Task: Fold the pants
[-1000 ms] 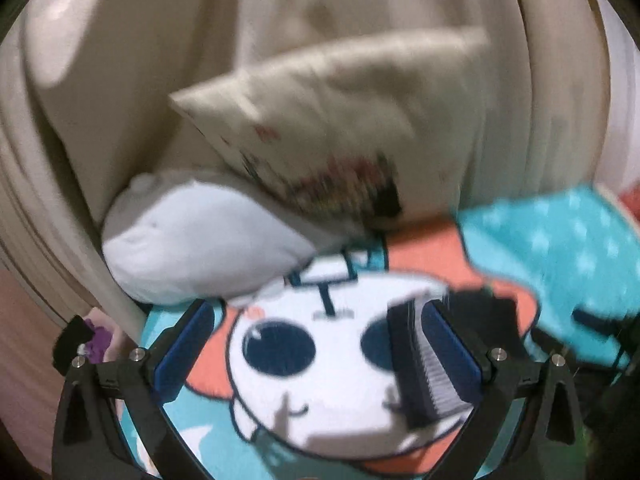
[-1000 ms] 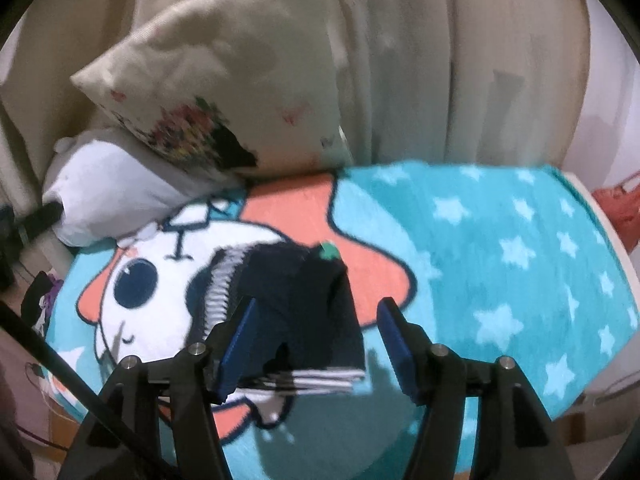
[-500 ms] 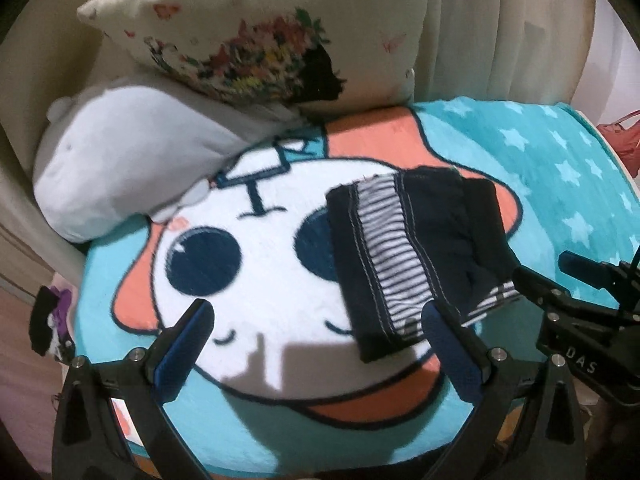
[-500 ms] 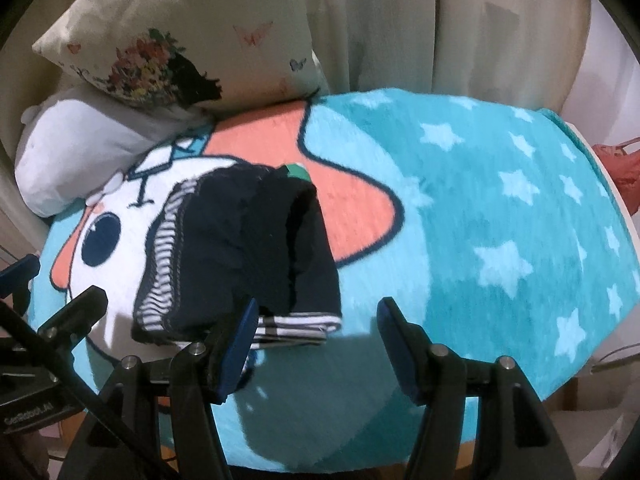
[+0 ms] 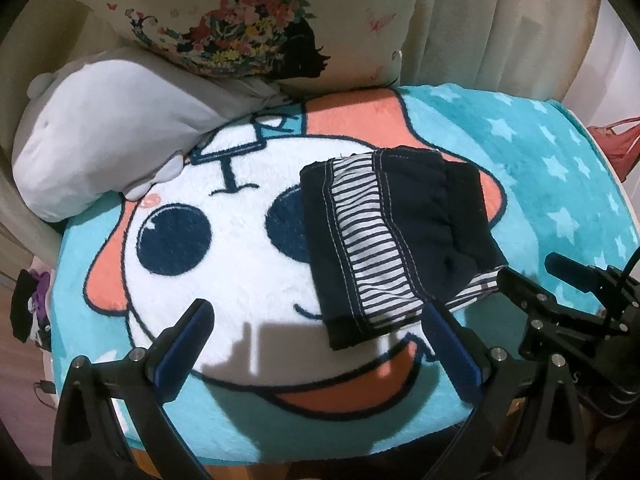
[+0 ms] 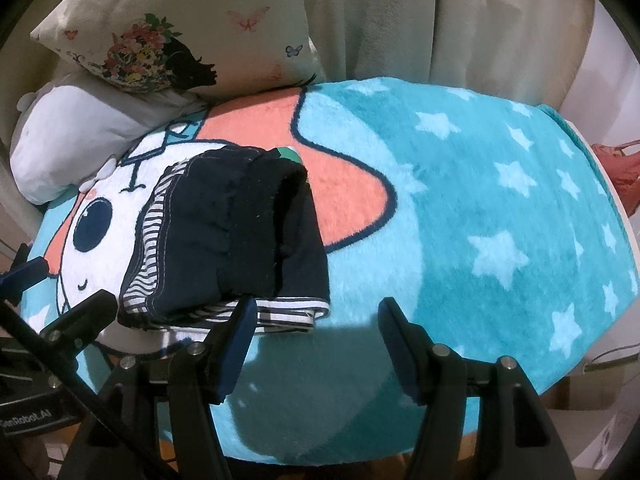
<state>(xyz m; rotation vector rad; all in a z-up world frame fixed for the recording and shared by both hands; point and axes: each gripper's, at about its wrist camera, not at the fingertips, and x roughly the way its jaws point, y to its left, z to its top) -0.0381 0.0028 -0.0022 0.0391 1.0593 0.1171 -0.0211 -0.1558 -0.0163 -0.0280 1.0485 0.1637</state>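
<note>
Behind the folded pants (image 5: 394,236), two pillows (image 5: 240,20) crowd the blanket (image 6: 480,208).

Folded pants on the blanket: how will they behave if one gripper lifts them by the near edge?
The pants look like soft knit: likely floppy and drooping. Loosely stacked layers, striped lining peeking out, would probably unfold. Plush blanket may drag rather than slide.

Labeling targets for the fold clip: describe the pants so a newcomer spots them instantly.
Start at the teal star blanket with the big cartoon face. The pants lie folded over the face's right eye, near the orange patch. They are the only dark navy item, with a black-and-white striped band; the pillows behind are pale.
</note>
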